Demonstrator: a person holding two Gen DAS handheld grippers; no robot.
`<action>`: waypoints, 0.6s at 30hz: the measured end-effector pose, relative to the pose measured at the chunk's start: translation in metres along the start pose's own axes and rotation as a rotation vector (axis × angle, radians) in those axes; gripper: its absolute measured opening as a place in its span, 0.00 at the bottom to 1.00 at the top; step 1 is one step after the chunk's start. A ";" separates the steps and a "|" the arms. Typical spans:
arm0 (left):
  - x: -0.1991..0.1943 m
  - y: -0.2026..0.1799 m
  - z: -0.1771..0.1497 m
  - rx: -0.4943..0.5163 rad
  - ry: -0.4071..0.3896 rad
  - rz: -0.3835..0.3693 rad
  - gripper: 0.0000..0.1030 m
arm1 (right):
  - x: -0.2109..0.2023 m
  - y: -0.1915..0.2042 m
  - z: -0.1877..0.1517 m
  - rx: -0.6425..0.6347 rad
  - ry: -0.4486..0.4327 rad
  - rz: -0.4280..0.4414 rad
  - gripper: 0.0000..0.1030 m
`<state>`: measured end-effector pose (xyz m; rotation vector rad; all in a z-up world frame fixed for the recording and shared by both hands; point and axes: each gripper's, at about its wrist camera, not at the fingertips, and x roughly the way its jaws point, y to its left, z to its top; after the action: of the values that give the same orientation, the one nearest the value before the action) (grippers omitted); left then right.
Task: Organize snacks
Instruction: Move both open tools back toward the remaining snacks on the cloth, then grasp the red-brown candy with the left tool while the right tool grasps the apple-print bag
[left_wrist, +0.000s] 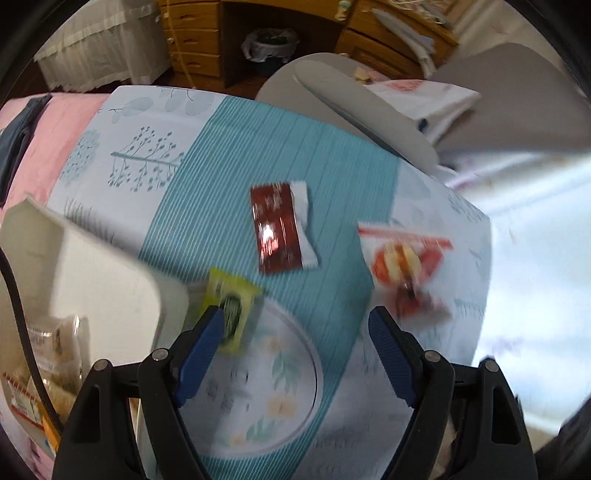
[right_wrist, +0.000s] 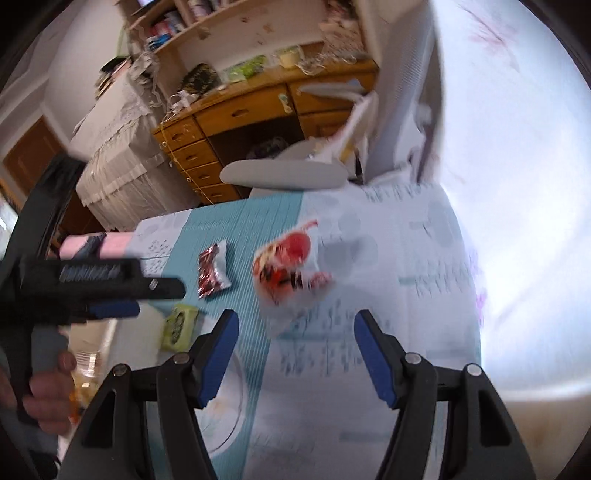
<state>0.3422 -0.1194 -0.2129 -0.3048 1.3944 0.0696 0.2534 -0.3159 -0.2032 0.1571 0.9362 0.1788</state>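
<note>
Two hand-held grippers hover over a blue patterned bedspread (left_wrist: 229, 155) with three loose snack packets on it. The left gripper (left_wrist: 295, 325) has its jaws apart and empty; a small yellow-green packet (left_wrist: 231, 308) lies just at its left fingertip, beside a white container (left_wrist: 103, 280) that already holds snacks. The right gripper (right_wrist: 295, 328) also stands apart with nothing between its jaws. Ahead of both lies a dark red foil packet (left_wrist: 280, 229), its long axis pointing away from the left gripper, one white crimped end turned sideways. A red and white packet (right_wrist: 291, 262) lies just ahead of the right gripper. All look light, thin, crinkly and likely slippery; pinching across the short width near the middle seems safest.
</note>
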 end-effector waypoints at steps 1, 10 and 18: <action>0.004 -0.001 0.008 -0.010 -0.003 -0.005 0.77 | 0.005 0.003 0.001 -0.020 -0.008 -0.010 0.64; 0.043 0.001 0.052 -0.073 0.035 0.133 0.77 | 0.050 0.026 0.010 -0.152 -0.030 -0.049 0.64; 0.074 0.005 0.059 -0.058 0.080 0.168 0.77 | 0.073 0.045 0.004 -0.258 0.003 -0.094 0.75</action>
<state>0.4109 -0.1092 -0.2776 -0.2401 1.4976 0.2391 0.2946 -0.2566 -0.2486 -0.1249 0.9133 0.2112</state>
